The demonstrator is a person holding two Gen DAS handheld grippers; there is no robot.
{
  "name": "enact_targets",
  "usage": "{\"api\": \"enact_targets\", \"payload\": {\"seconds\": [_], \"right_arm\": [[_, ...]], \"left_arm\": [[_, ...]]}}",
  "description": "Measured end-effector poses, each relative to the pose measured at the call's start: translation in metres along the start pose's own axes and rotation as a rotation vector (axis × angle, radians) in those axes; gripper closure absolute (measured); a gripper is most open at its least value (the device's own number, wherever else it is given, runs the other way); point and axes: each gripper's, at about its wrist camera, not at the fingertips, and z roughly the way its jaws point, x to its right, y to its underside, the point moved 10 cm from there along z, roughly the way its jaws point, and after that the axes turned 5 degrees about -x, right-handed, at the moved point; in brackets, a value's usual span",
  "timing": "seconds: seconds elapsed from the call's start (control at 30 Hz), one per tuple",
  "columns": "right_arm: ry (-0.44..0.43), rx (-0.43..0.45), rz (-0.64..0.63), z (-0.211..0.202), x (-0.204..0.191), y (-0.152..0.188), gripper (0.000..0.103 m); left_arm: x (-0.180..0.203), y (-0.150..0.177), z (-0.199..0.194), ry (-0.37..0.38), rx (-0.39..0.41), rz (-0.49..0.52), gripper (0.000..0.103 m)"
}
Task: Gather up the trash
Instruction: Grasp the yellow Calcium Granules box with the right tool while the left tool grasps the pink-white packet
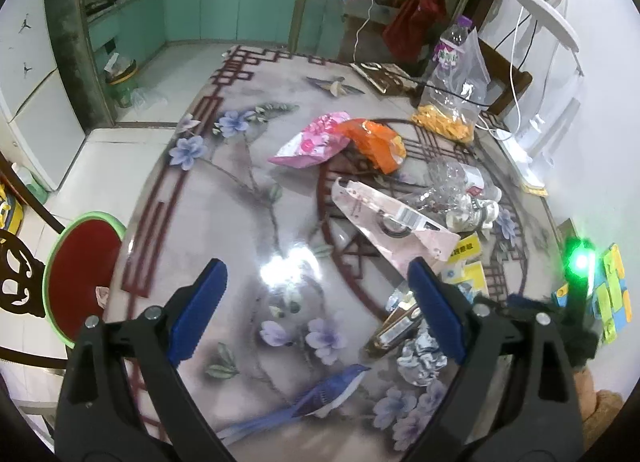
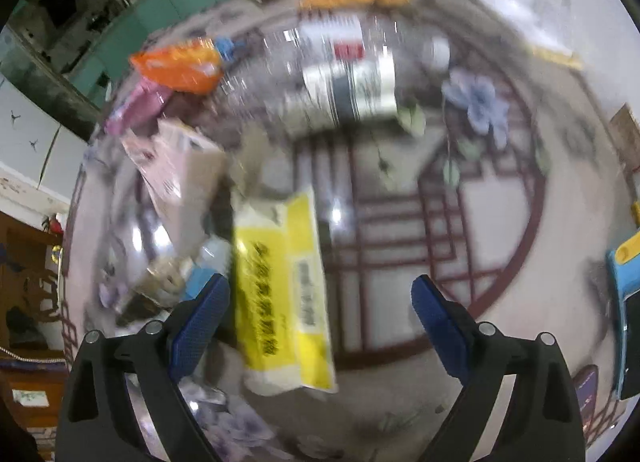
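Trash lies on a glossy floral table [image 1: 240, 222]: a pink wrapper [image 1: 310, 140], an orange wrapper [image 1: 380, 142], a pale pink card package [image 1: 388, 214], a crushed clear bottle [image 1: 464, 198] and a yellow packet [image 1: 466, 252]. My left gripper [image 1: 318, 298] is open and empty above the table's near part. In the blurred right wrist view my right gripper [image 2: 320, 318] is open, with the yellow packet [image 2: 284, 294] lying between its fingers on the table. The crushed bottle [image 2: 348, 82] and orange wrapper [image 2: 180, 62] lie beyond.
A red basin with a green rim [image 1: 80, 274] stands on the floor left of the table. A bag of orange snacks [image 1: 452, 118], a bottle [image 1: 452, 46], a white fan [image 1: 548, 62], a scrunchie [image 1: 422, 358] and coloured cards [image 1: 612, 294] sit at the right.
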Motion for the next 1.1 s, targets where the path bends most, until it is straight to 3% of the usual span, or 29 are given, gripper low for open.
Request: {"api": "enact_targets", "payload": {"seconds": [0.2,0.27,0.33,0.47,0.63,0.8,0.93,1.0,1.07,1.1], "right_arm": [[-0.054,-0.100,-0.084,0.024,-0.014,0.029,0.013],[-0.038,-0.079,-0.125,0.024,-0.018,0.031,0.022],[-0.040,-0.059,-0.153,0.020,-0.020,0.027,0.057],[-0.074,-0.041,-0.126,0.013,-0.012,0.016,0.062],[-0.098,0.041,-0.076,-0.014,0.004,-0.006,0.062],[-0.102,0.069,-0.055,-0.022,0.012,-0.021,0.061],[-0.103,0.066,-0.054,-0.017,0.011,-0.022,0.061],[-0.106,0.062,-0.051,-0.015,0.012,-0.023,0.061],[-0.105,0.066,-0.048,-0.017,0.011,-0.025,0.061],[-0.106,0.071,-0.047,-0.018,0.011,-0.027,0.062]], "left_arm": [[0.025,-0.010,0.037,0.038,-0.055,-0.020,0.014],[0.036,-0.016,0.050,0.050,-0.068,-0.023,0.014],[0.047,-0.021,0.066,0.062,-0.088,-0.023,0.014],[0.061,-0.029,0.096,0.074,-0.132,-0.037,0.014],[0.064,-0.027,0.130,0.097,-0.202,-0.106,0.014],[0.080,-0.015,0.161,0.183,-0.312,-0.208,0.014],[0.095,-0.003,0.178,0.191,-0.373,-0.205,0.014],[0.098,0.001,0.182,0.193,-0.375,-0.213,0.018],[0.100,0.001,0.181,0.201,-0.367,-0.195,0.045],[0.100,0.001,0.182,0.209,-0.372,-0.190,0.048]]}}
